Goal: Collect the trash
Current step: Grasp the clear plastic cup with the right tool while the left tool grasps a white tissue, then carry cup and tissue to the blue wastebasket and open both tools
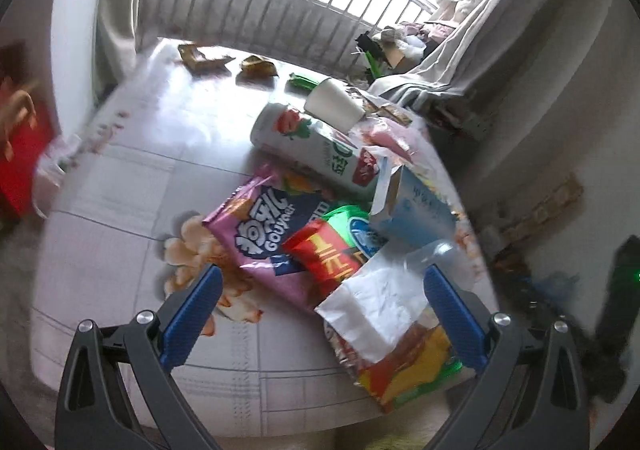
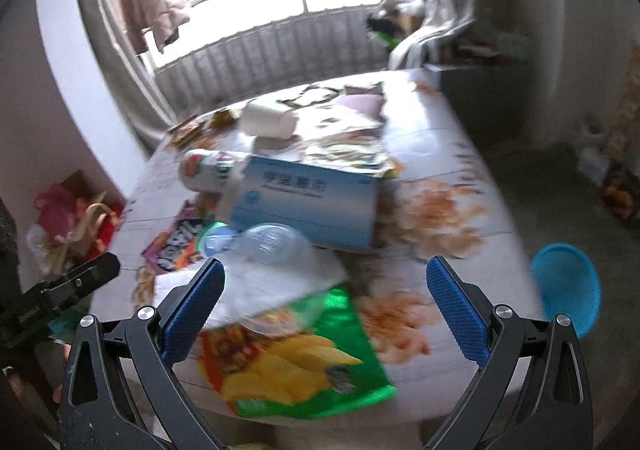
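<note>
Trash lies on a round table with a flower-print cloth. In the left wrist view I see a purple snack bag, a red wrapper, a white paper bag, a green-and-yellow chip bag, a blue box, a white drink can and a paper cup. My left gripper is open above the pile's near edge. My right gripper is open over the chip bag, with the blue box and a clear plastic lid beyond.
More wrappers lie at the table's far side. A blue stool stands right of the table. A red bag sits on the floor to the left. Curtains and a railed window are behind.
</note>
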The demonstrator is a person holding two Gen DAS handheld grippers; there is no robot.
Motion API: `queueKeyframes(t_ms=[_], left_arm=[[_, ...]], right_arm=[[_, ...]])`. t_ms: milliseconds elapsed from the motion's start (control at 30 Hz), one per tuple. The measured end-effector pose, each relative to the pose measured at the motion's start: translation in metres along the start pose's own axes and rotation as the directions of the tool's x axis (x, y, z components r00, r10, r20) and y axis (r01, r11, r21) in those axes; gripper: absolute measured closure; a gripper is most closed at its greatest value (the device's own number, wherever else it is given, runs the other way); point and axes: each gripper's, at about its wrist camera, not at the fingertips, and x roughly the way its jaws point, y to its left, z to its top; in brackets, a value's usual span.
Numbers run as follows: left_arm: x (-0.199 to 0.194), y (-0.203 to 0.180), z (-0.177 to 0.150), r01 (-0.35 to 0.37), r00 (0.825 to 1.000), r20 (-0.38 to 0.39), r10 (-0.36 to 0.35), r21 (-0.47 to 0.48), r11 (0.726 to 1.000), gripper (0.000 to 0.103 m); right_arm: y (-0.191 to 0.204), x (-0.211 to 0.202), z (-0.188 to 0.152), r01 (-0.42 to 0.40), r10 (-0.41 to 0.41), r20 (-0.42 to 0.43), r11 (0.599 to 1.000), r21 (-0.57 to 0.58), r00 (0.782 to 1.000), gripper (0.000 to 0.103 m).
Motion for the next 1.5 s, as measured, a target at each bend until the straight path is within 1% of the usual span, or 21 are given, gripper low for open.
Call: queueKeyframes(t_ms=[67, 200, 267, 367, 467, 533, 567, 633, 667, 700, 733, 800, 867, 933, 1100, 1167, 1267, 1333, 1400, 1433, 1500], left_arm=[[-0.001, 0.001, 0.000, 0.053, 0.999, -0.008, -0.053, 0.016, 0.998, 0.004], [0.003, 0.004, -0.004, 0.146, 0.987, -0.069, -0.143, 0.053, 0.988, 0.004], [0.004, 0.001, -0.008, 0.171, 0.982, -0.088, -0.165, 0.074, 0.983, 0.005], [0.016, -0.006, -0.014, 0.174, 0.977, -0.137, -0.162, 0.085, 0.981, 0.016], [0.031, -0.006, -0.019, 0.176, 0.969, -0.185, -0.163, 0.056, 0.983, 0.028], [0.038, -0.005, -0.021, 0.182, 0.964, -0.200, -0.172, 0.029, 0.983, 0.035], [0.040, -0.004, -0.022, 0.180, 0.964, -0.202, -0.172, 0.021, 0.984, 0.041], [0.043, -0.003, -0.023, 0.176, 0.964, -0.203, -0.171, 0.005, 0.984, 0.053], [0.043, -0.003, -0.023, 0.177, 0.964, -0.199, -0.174, -0.002, 0.984, 0.064], [0.042, -0.003, -0.023, 0.180, 0.965, -0.193, -0.178, -0.007, 0.984, 0.071], [0.041, -0.004, -0.023, 0.179, 0.967, -0.185, -0.177, -0.006, 0.984, 0.075], [0.036, -0.006, -0.023, 0.174, 0.971, -0.167, -0.170, 0.006, 0.985, 0.092], [0.026, -0.009, -0.021, 0.168, 0.977, -0.139, -0.163, 0.027, 0.985, 0.100], [0.013, -0.014, -0.017, 0.166, 0.982, -0.097, -0.161, 0.045, 0.985, 0.102], [-0.014, -0.034, -0.001, 0.196, 0.981, -0.009, -0.196, 0.092, 0.976, 0.102], [-0.028, -0.047, 0.008, 0.212, 0.975, 0.042, -0.219, 0.128, 0.969, 0.102], [-0.042, -0.065, 0.020, 0.257, 0.959, 0.078, -0.271, 0.153, 0.954, 0.102], [-0.048, -0.082, 0.025, 0.284, 0.950, 0.081, -0.302, 0.185, 0.941, 0.102], [-0.046, -0.105, 0.030, 0.310, 0.943, 0.054, -0.329, 0.223, 0.924, 0.102], [-0.042, -0.119, 0.031, 0.325, 0.939, 0.032, -0.343, 0.244, 0.913, 0.102], [-0.030, -0.149, 0.033, 0.363, 0.928, -0.026, -0.372, 0.291, 0.885, 0.102]], right_arm=[[0.005, 0.008, 0.002, -0.060, 0.060, -0.018, 0.998, -0.002, 0.998, 0.008], [0.006, 0.027, 0.005, -0.140, 0.141, -0.078, 0.990, 0.018, 0.987, 0.019], [0.005, 0.037, 0.005, -0.168, 0.171, -0.104, 0.985, 0.037, 0.980, 0.023], [0.000, 0.050, 0.004, -0.195, 0.206, -0.135, 0.977, 0.085, 0.969, 0.026], [-0.006, 0.060, 0.002, -0.225, 0.247, -0.164, 0.964, 0.140, 0.955, 0.031], [-0.008, 0.064, 0.002, -0.249, 0.277, -0.172, 0.955, 0.163, 0.946, 0.034], [-0.009, 0.066, 0.001, -0.264, 0.294, -0.177, 0.949, 0.174, 0.939, 0.037], [-0.008, 0.066, 0.000, -0.271, 0.300, -0.175, 0.947, 0.171, 0.938, 0.037], [-0.008, 0.066, -0.001, -0.273, 0.301, -0.173, 0.947, 0.168, 0.938, 0.037], [-0.008, 0.065, -0.001, -0.278, 0.305, -0.171, 0.946, 0.166, 0.937, 0.037], [-0.007, 0.064, -0.001, -0.284, 0.310, -0.165, 0.944, 0.167, 0.936, 0.037], [-0.009, 0.062, -0.001, -0.295, 0.320, -0.155, 0.941, 0.167, 0.935, 0.038], [-0.010, 0.055, 0.000, -0.305, 0.327, -0.138, 0.939, 0.160, 0.935, 0.038], [-0.011, 0.050, 0.001, -0.316, 0.336, -0.122, 0.936, 0.153, 0.934, 0.038], [-0.021, 0.027, 0.006, -0.386, 0.396, -0.045, 0.909, 0.156, 0.917, 0.038], [-0.028, 0.020, 0.009, -0.406, 0.414, -0.019, 0.899, 0.166, 0.910, 0.038], [-0.046, 0.005, 0.010, -0.434, 0.437, 0.025, 0.880, 0.194, 0.899, 0.039], [-0.061, -0.009, 0.010, -0.449, 0.445, 0.067, 0.866, 0.219, 0.893, 0.039], [-0.080, -0.022, 0.008, -0.452, 0.436, 0.119, 0.857, 0.248, 0.892, 0.039], [-0.090, -0.028, 0.007, -0.449, 0.426, 0.141, 0.854, 0.262, 0.893, 0.039], [-0.123, -0.046, 0.002, -0.417, 0.370, 0.203, 0.856, 0.306, 0.907, 0.039]])
